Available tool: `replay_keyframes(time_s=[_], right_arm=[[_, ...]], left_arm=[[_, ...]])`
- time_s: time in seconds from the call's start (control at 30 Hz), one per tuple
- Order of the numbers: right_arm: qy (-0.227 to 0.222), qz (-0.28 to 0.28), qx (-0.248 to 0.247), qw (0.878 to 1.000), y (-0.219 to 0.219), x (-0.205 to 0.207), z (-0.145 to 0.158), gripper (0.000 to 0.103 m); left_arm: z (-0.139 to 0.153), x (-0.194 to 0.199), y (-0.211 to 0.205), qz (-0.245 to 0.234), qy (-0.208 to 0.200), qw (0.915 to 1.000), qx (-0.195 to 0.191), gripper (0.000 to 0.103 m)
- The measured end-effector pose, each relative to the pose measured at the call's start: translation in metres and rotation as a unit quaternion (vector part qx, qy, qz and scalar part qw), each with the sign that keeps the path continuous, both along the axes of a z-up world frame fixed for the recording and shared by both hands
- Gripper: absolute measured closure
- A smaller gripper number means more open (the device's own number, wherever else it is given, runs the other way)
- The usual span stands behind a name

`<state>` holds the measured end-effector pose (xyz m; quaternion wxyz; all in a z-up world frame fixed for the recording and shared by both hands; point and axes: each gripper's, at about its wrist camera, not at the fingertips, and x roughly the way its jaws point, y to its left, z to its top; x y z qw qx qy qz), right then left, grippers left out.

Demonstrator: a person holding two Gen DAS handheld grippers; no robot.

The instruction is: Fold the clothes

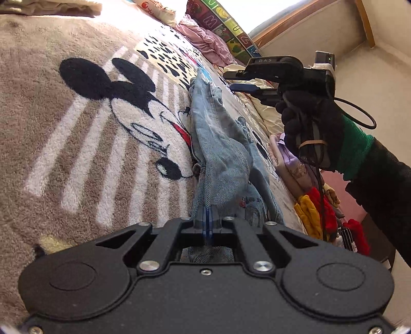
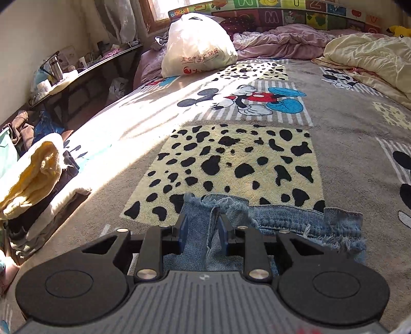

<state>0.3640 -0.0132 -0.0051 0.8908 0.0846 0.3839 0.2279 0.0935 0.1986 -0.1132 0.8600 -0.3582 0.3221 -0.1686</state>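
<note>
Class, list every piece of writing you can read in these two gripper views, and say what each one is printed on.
"DAS": on the top of the right gripper, seen from the left wrist view.
"M": on a tile of the alphabet mat behind the bed; its other letters are cut off or blurred.
Red print on the white plastic bag: too blurred to read.
Jeans: no readable label.
</note>
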Motion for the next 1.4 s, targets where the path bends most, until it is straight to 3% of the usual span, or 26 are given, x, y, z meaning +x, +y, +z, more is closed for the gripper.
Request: replay_keyframes(time_s=[0.2,0.37,0.47,0.77,0.83,0.9,1.0,1.07,1.17,1.2,1.3,1.4], right_arm=[[0.058,-0.023,0.078,0.995,-0.056,-0.029,-0.026,0.065],[0.070,-0.038,0.140,0.987,-0.090,-0.078,-0.042,0.064],[0.073,-0.033,0.133,0.988,-0.098,-0.099,-0.052,0.063],[0.101,-0.010,0.225,0.969,-0.108,-0.081,-0.083,0.063],[0.109,0.001,0.248,0.963,-0.108,-0.077,-0.088,0.069],[0.119,0.009,0.282,0.952,-0.110,-0.074,-0.095,0.090],[0.106,0.022,0.306,0.946,-0.114,-0.075,-0.087,0.092],[0.102,0.028,0.311,0.945,-0.119,-0.068,-0.081,0.093],[0.084,0.091,0.214,0.969,-0.113,-0.056,-0.064,0.093],[0.086,0.112,0.192,0.971,-0.114,-0.052,-0.062,0.093],[0.094,0.165,0.133,0.973,-0.116,-0.045,-0.060,0.093],[0.105,0.170,0.138,0.970,-0.127,-0.044,-0.063,0.092]], left_arm=[[-0.001,0.000,0.005,0.015,0.004,0.9999,0.000,0.102],[-0.003,0.003,0.005,0.018,0.005,0.9998,0.001,0.102],[-0.004,0.005,0.005,0.020,0.004,0.9998,0.005,0.102],[-0.003,0.004,0.000,0.026,0.003,0.9996,0.015,0.102],[-0.003,0.003,-0.001,0.026,0.003,0.9995,0.018,0.102],[-0.002,0.002,-0.002,0.027,0.005,0.9994,0.022,0.102],[-0.004,0.000,-0.001,0.030,0.010,0.9993,0.022,0.101],[-0.006,-0.002,0.001,0.031,0.015,0.9993,0.014,0.102],[-0.007,-0.006,0.003,0.030,0.018,0.9993,0.012,0.102],[-0.008,-0.006,0.003,0.029,0.019,0.9993,0.011,0.103],[-0.008,-0.009,0.006,0.027,0.021,0.9994,0.007,0.103],[-0.002,-0.013,0.005,0.018,0.001,0.9997,0.019,0.102]])
